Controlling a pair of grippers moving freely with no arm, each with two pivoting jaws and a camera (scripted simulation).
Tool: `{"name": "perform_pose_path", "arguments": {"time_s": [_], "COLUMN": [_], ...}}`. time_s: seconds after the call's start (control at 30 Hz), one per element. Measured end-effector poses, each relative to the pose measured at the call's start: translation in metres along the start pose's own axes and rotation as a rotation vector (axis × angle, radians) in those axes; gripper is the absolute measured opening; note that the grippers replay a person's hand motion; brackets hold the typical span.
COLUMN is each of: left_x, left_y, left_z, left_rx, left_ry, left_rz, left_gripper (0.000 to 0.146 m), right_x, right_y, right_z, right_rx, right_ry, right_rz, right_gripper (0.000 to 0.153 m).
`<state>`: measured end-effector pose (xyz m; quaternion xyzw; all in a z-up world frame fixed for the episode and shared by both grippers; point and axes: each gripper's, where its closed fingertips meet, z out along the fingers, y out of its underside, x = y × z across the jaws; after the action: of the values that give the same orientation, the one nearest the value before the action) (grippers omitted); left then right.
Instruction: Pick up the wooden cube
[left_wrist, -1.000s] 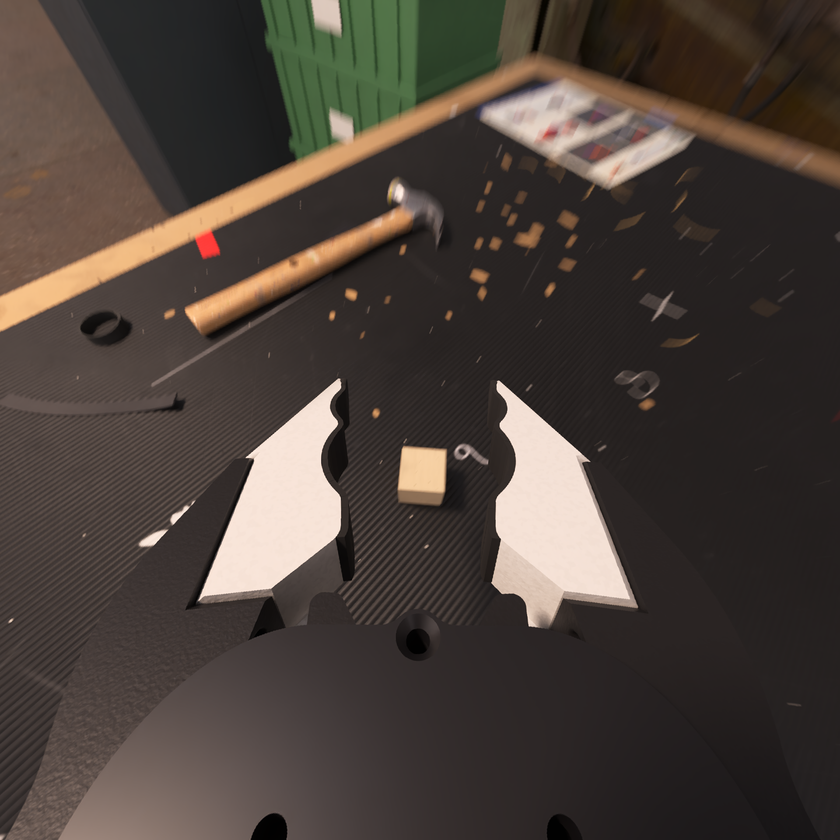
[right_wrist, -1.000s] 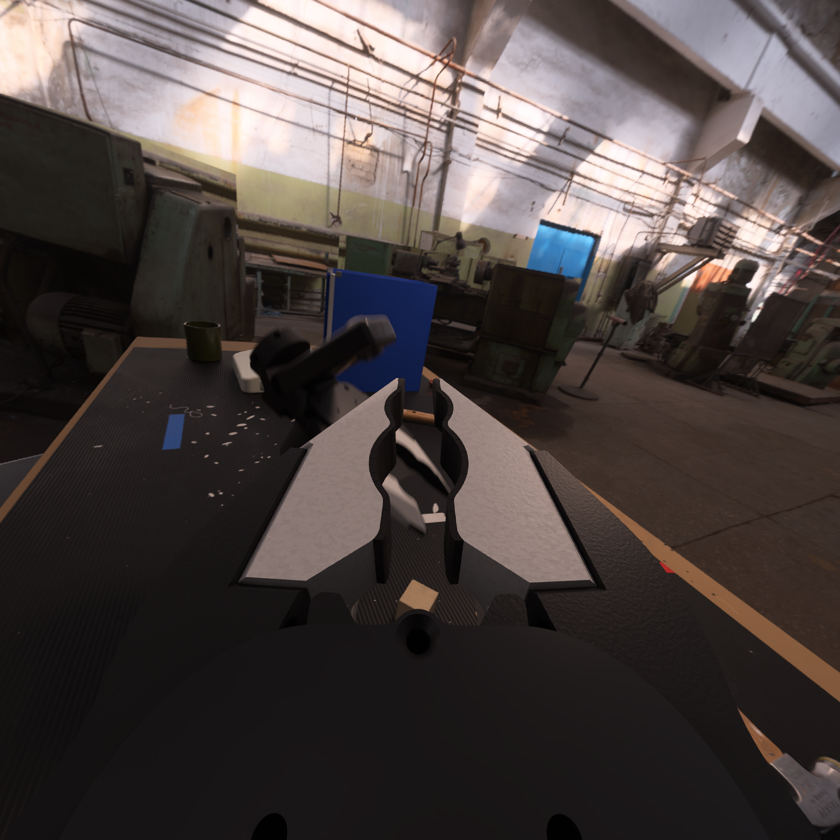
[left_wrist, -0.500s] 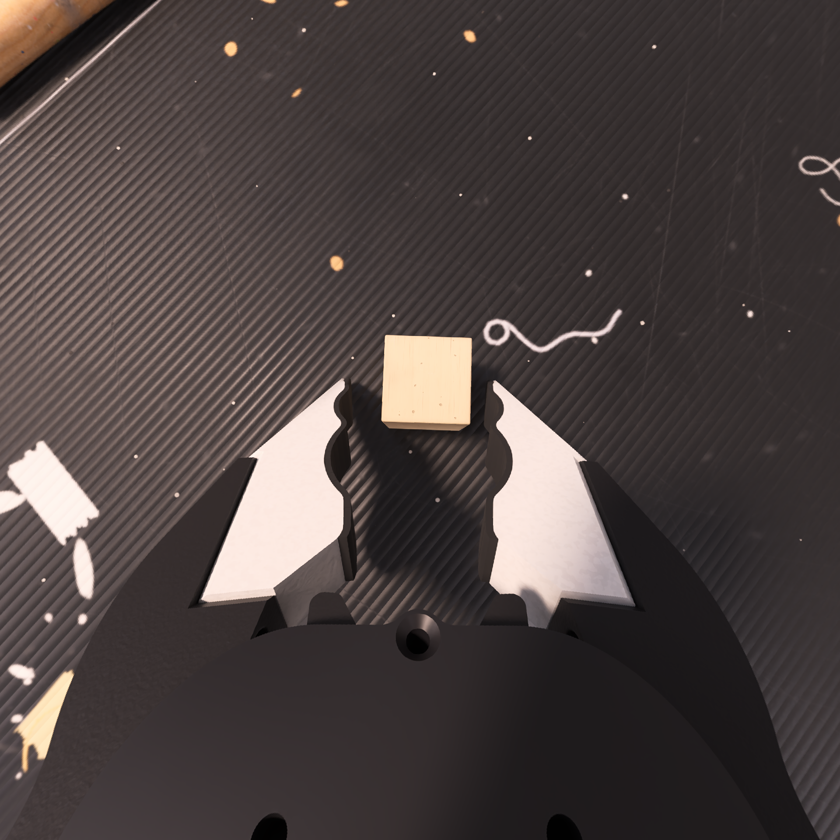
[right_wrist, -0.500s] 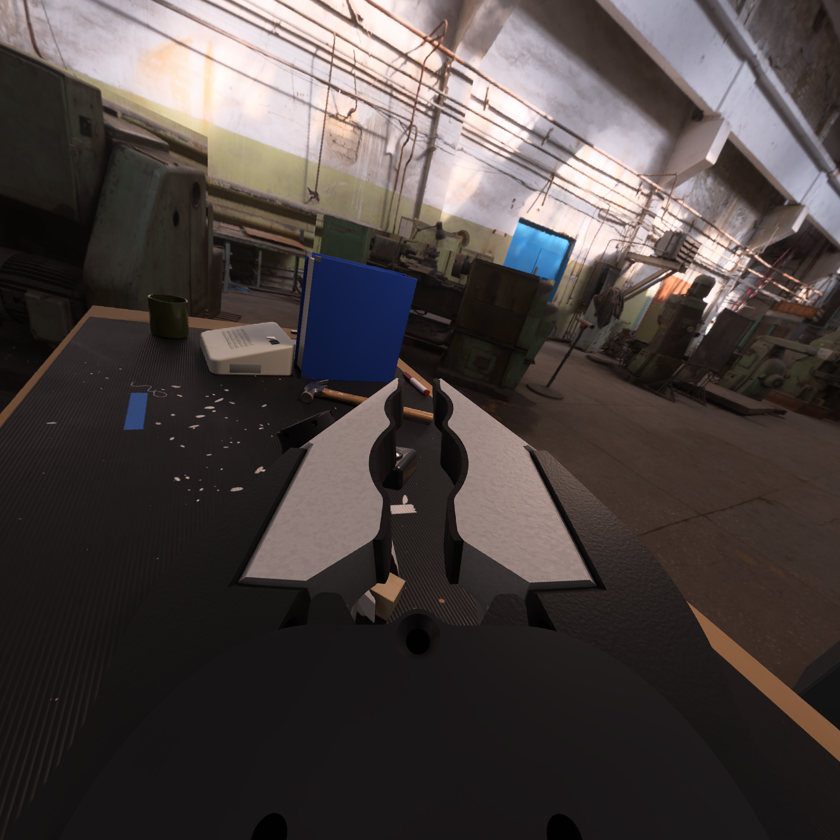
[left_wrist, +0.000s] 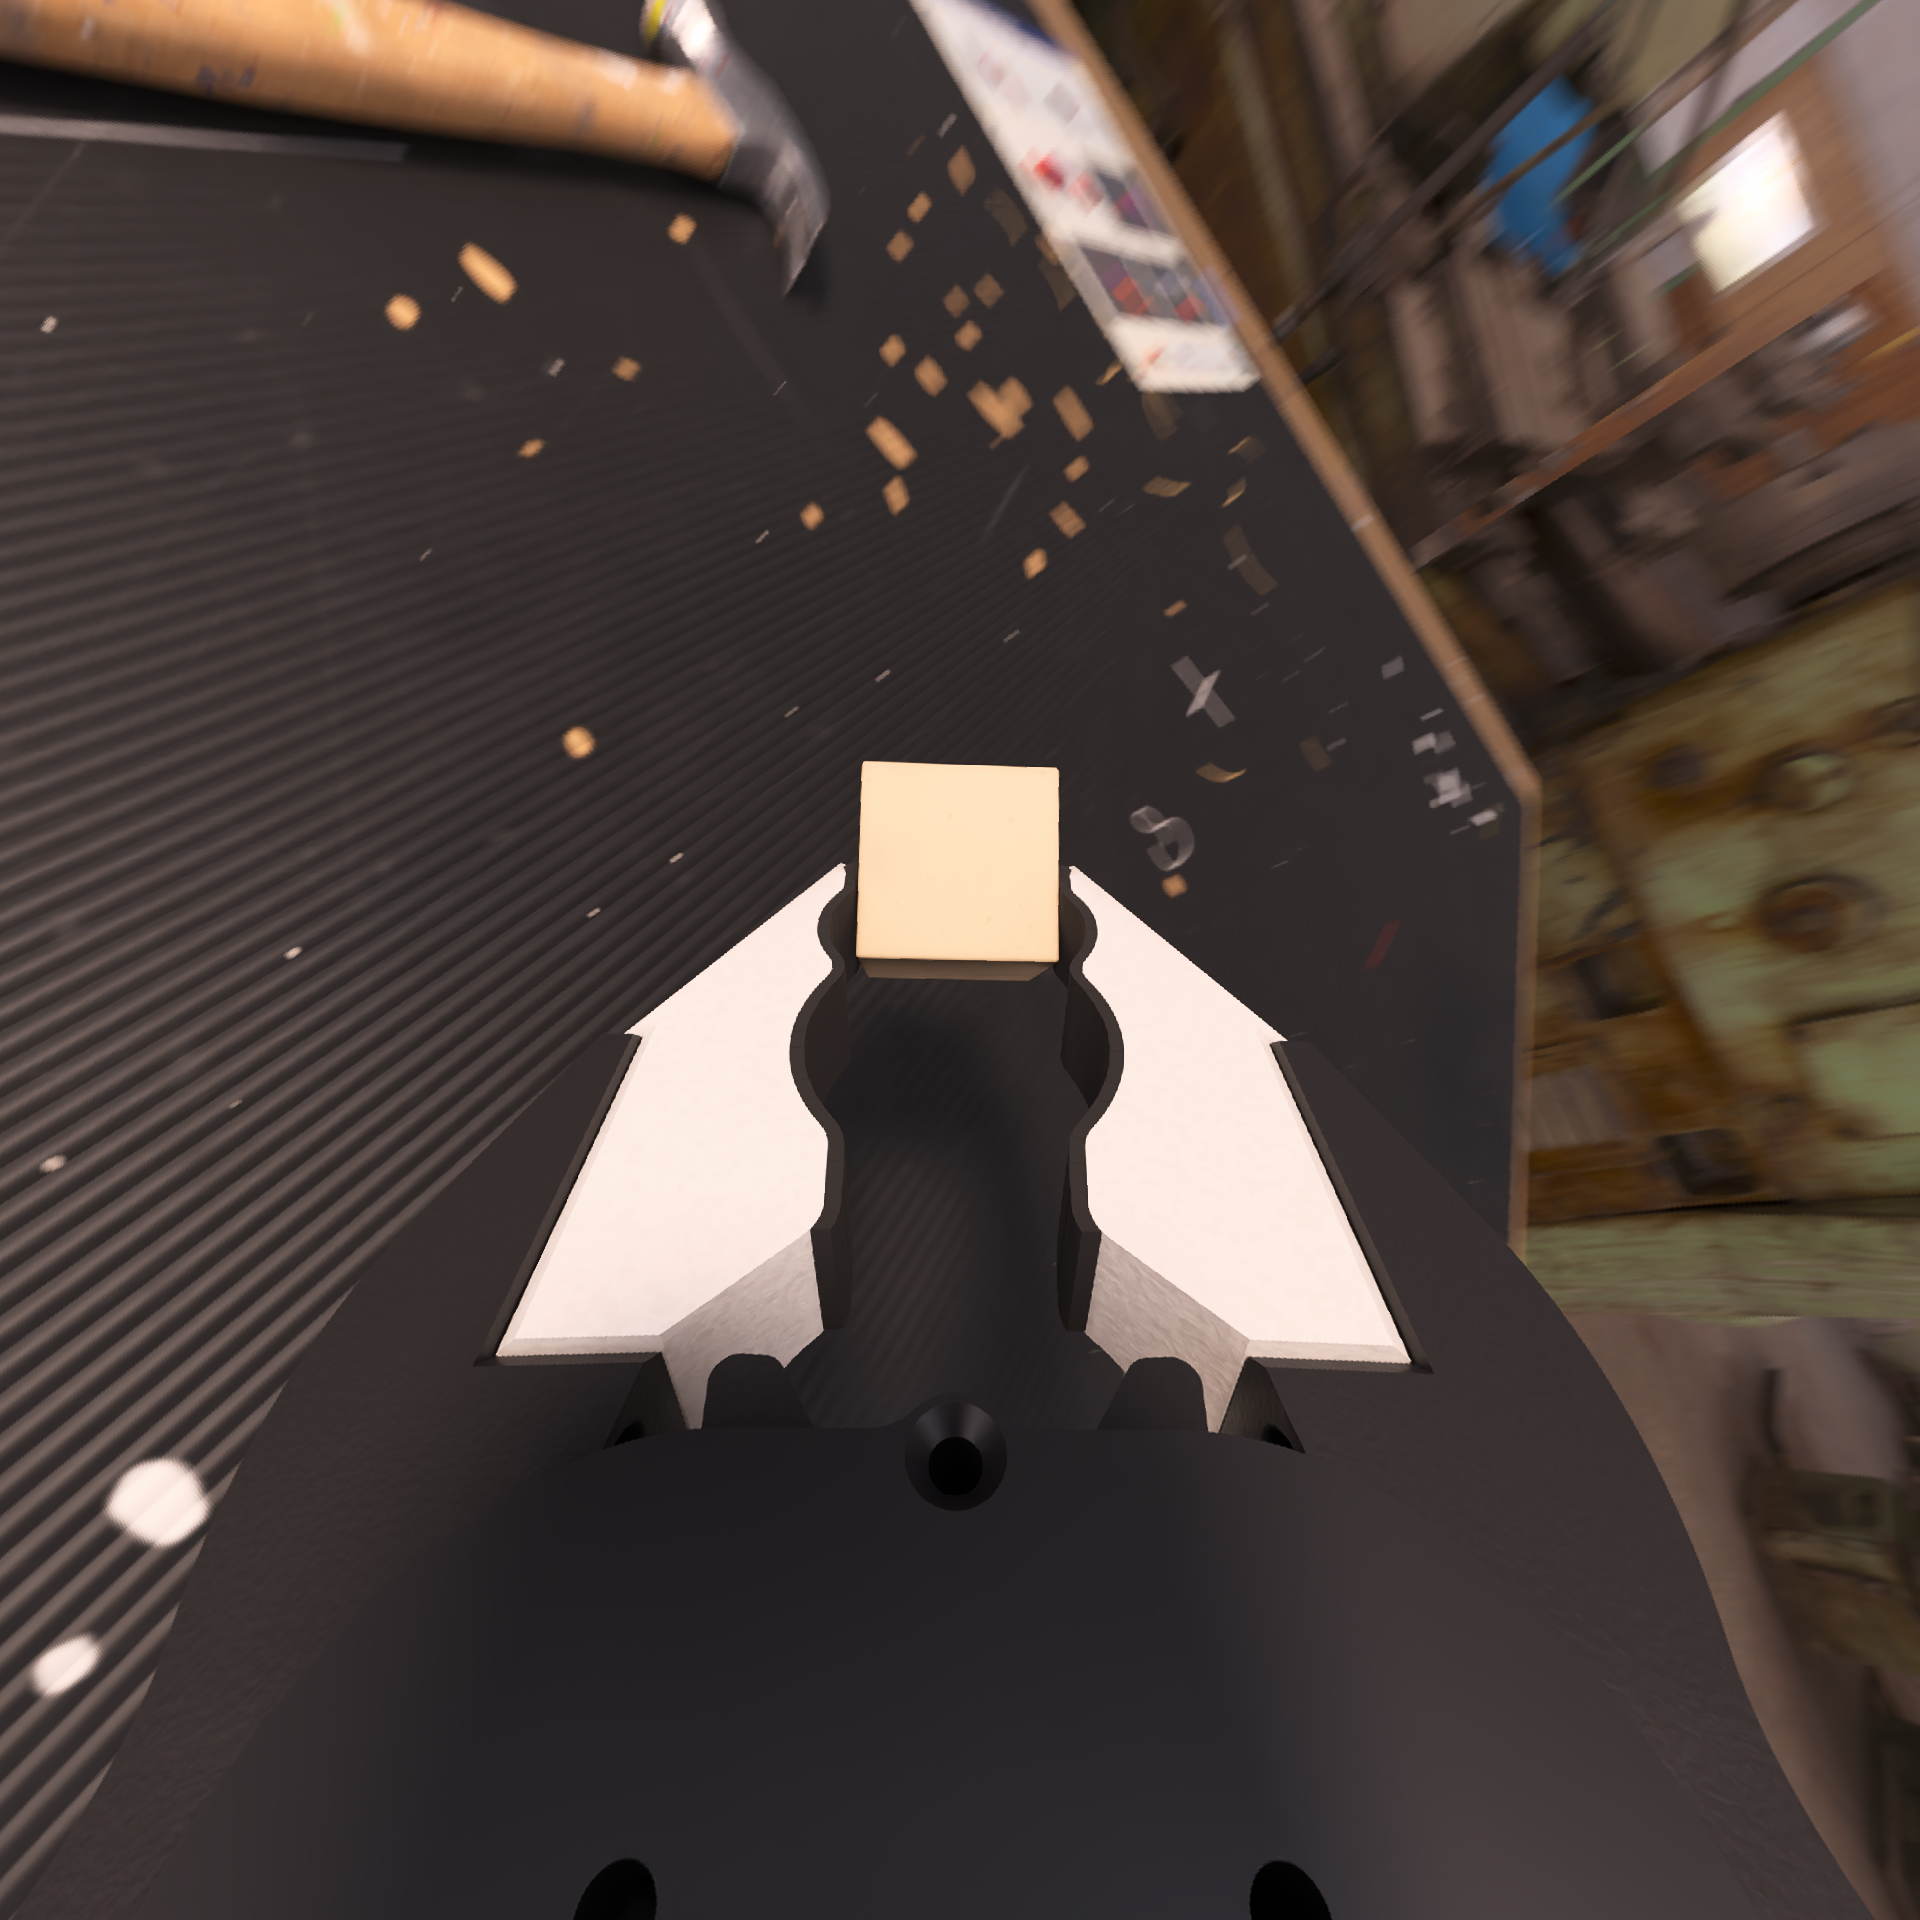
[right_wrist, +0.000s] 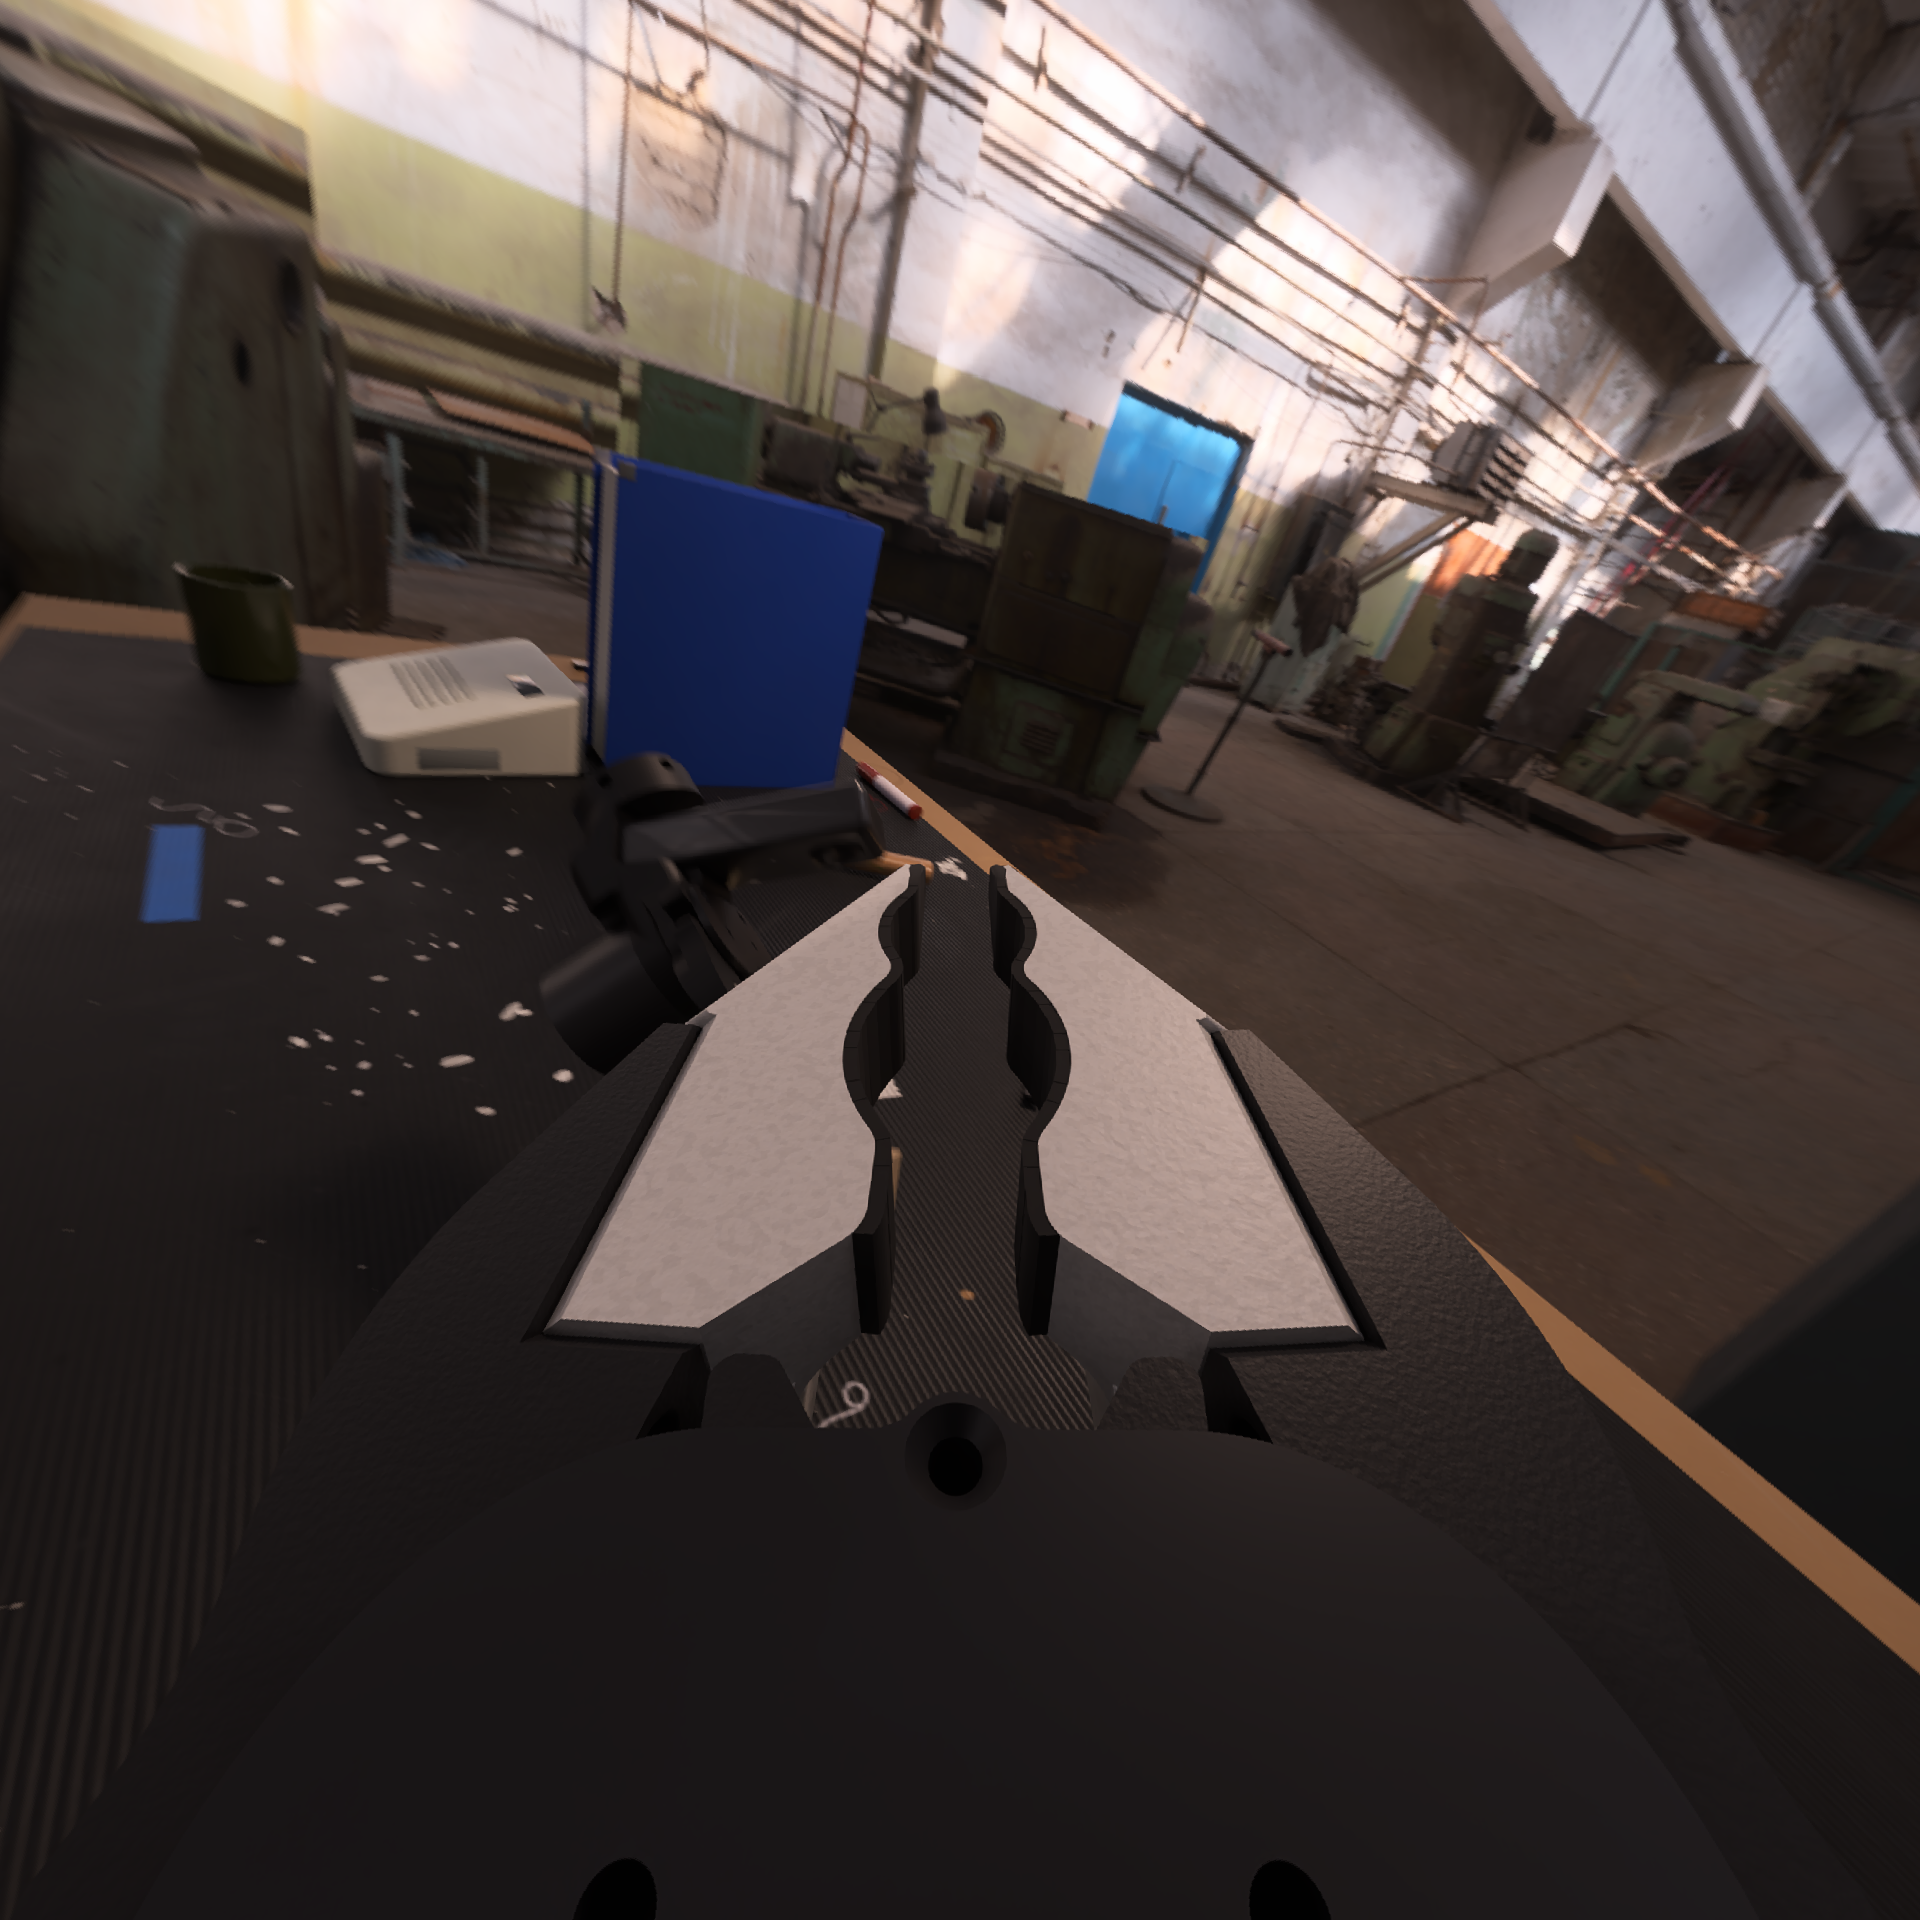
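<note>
In the left wrist view, white flecks (left_wrist: 156, 1501) lie on the black ribbed table mat (left_wrist: 312, 779) at the lower left, and a hammer (left_wrist: 499, 78) with a wooden handle lies along the top edge, its steel head toward the right. Orange wood chips (left_wrist: 894, 442) are scattered across the mat right of the hammer. At centre, the left gripper (left_wrist: 958, 904) is clenched on the wooden cube (left_wrist: 956, 860): both fingertips press against the cube's opposite sides, and the cube sits at the very tips with its pale top face toward the camera. The cube's shadow falls on the mat between the fingers. Farther right, a printed sheet (left_wrist: 1122, 239) lies near the table's wooden border, and the background beyond is blurred. In the right wrist view, a blue tape strip (right_wrist: 171, 873) and white flecks lie on the mat at left, with a dark green cup (right_wrist: 237, 621) and a white box-shaped device (right_wrist: 457, 707) behind them. A blue binder (right_wrist: 727, 634) stands upright beside the device. The left gripper (right_wrist: 665, 894) appears in front of the binder. A red-capped marker (right_wrist: 891, 790) lies at the table edge. The right gripper (right_wrist: 954, 883) is released, its fingers narrowly parted with only mat visible between them
</note>
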<state>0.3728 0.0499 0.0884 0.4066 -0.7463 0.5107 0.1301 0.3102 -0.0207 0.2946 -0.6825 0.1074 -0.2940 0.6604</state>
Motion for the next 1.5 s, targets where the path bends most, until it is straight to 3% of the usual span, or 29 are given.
{"name": "perform_pose_path", "arguments": {"time_s": [0.2,0.3,0.6,1.0,1.2,1.37,1.5], "left_x": [0.057,0.081,0.115,0.118,0.128,0.133,0.138], "left_y": [-0.046,-0.060,-0.073,-0.075,-0.077,-0.078,-0.079], "left_z": [-0.041,-0.059,-0.083,-0.083,-0.086,-0.088,-0.089], "left_rx": [0.226,0.305,0.395,0.432,0.466,0.493,0.524], "left_ry": [0.254,0.305,0.293,0.219,0.260,0.197,0.070], "left_rz": [-0.041,0.009,0.135,0.214,0.236,0.331,0.477], "left_gripper": [0.037,0.037,0.037,0.037,0.037,0.037,0.037], "right_x": [-0.006,-0.011,-0.026,-0.031,-0.031,-0.031,-0.033], "right_y": [0.013,0.017,0.019,0.021,0.014,0.011,0.007], "right_z": [0.016,0.022,0.032,0.035,0.031,0.029,0.027], "right_rx": [-0.048,-0.052,-0.059,-0.082,-0.072,-0.079,-0.071], "right_ry": [0.069,0.098,0.120,0.120,0.116,0.129,0.151], "right_rz": [-0.083,-0.150,-0.287,-0.324,-0.316,-0.338,-0.387], "right_gripper": [0.012,0.012,0.012,0.012,0.012,0.012,0.012]}}
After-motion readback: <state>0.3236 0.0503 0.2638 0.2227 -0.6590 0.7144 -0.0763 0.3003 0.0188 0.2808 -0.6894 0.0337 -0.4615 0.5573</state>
